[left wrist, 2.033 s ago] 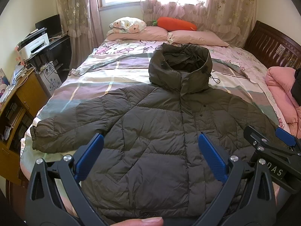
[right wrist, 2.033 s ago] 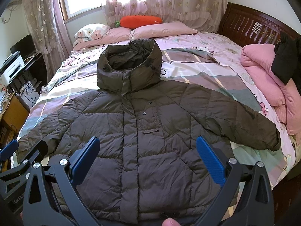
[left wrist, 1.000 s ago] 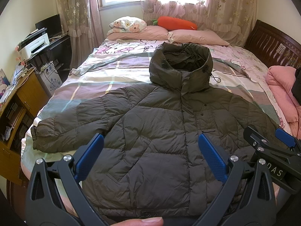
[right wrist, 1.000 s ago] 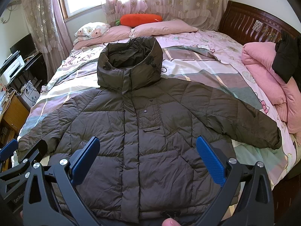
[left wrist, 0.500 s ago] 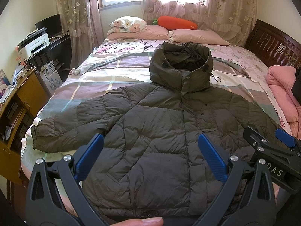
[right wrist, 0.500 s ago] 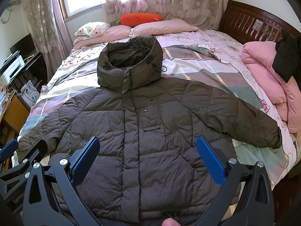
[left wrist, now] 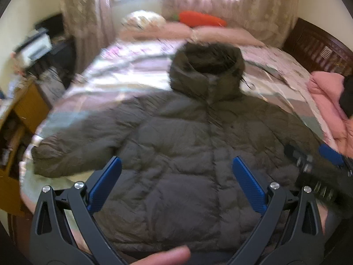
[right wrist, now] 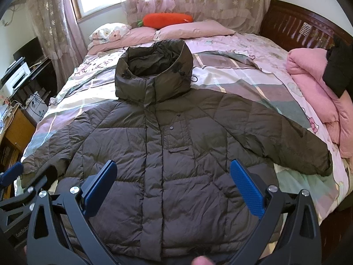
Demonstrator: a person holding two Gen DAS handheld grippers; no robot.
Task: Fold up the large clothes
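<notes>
Left gripper point(left wrist: 176, 182) had just started moving, its view blurring after stillness, fingers apart like right gripper point(right wrist: 173, 184), jacket point(right wrist: 176, 150) lay flat, unfolded on bed point(right wrist: 253, 84), so folding was likely starting.

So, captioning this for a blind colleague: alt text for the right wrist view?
A dark olive hooded puffer jacket lies front-up, sleeves spread, on a pastel striped bed. The open right tongs hover above its hem; a folded pink quilt sits right.
</notes>
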